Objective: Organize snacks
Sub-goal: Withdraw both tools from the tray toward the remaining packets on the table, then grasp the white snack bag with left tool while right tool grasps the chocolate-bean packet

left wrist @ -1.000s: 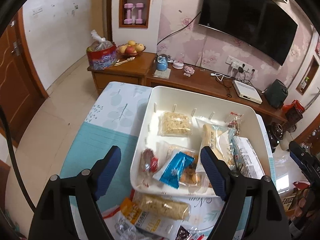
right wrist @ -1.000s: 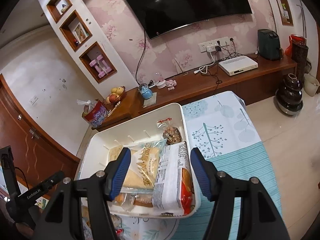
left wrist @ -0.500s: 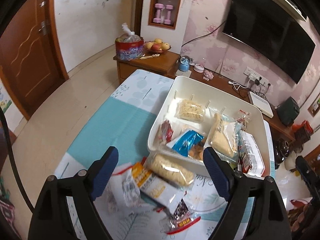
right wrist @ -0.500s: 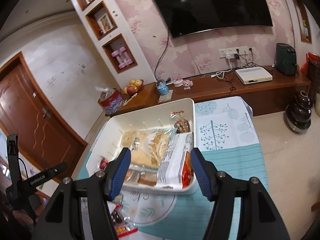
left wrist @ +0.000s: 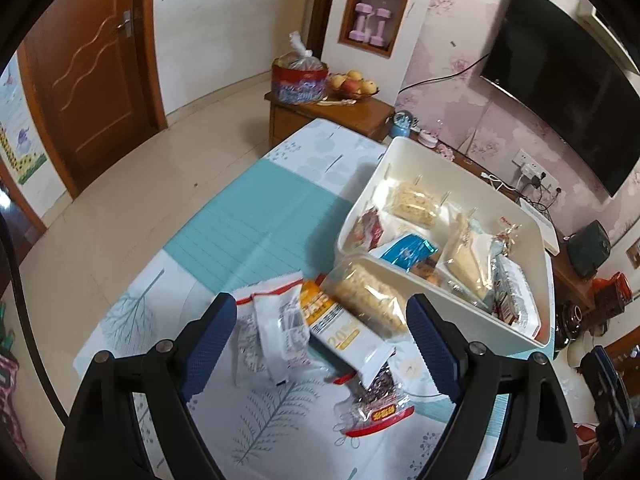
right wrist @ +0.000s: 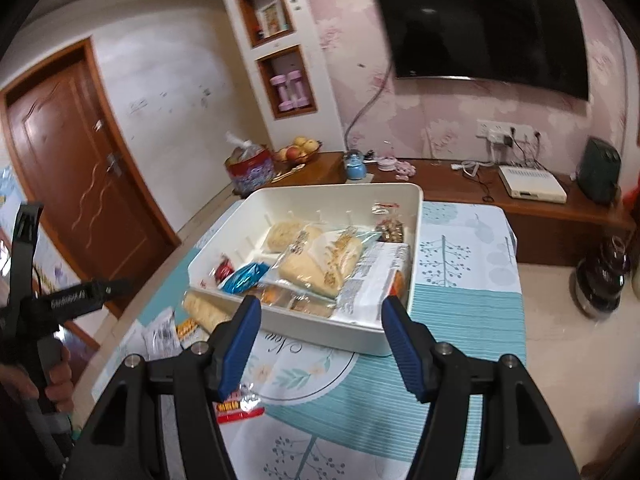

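Note:
A white tray (left wrist: 416, 156) (right wrist: 308, 196) on the table holds several wrapped snacks, among them a blue packet (left wrist: 408, 252) and a large white pack (right wrist: 372, 276). Loose snacks lie on the cloth in front of it: an orange and white pack (left wrist: 340, 324), a clear bag of yellow puffs (left wrist: 368, 300), white and red sachets (left wrist: 276, 320) and a red-edged bag of dark bits (left wrist: 376, 400). My left gripper (left wrist: 320, 340) is open and empty above the loose snacks. My right gripper (right wrist: 320, 336) is open and empty above the tray's near edge.
The table has a teal and white leaf-print cloth (left wrist: 256, 224). Behind it stands a wooden sideboard (right wrist: 460, 184) with a fruit bowl (left wrist: 352, 84), a red bag (left wrist: 298, 80) and a router. A wooden door (left wrist: 88, 64) is at the left.
Both grippers have pulled back from the tray toward the table's near side. The left view now looks down on the loose snacks. Both stay open.

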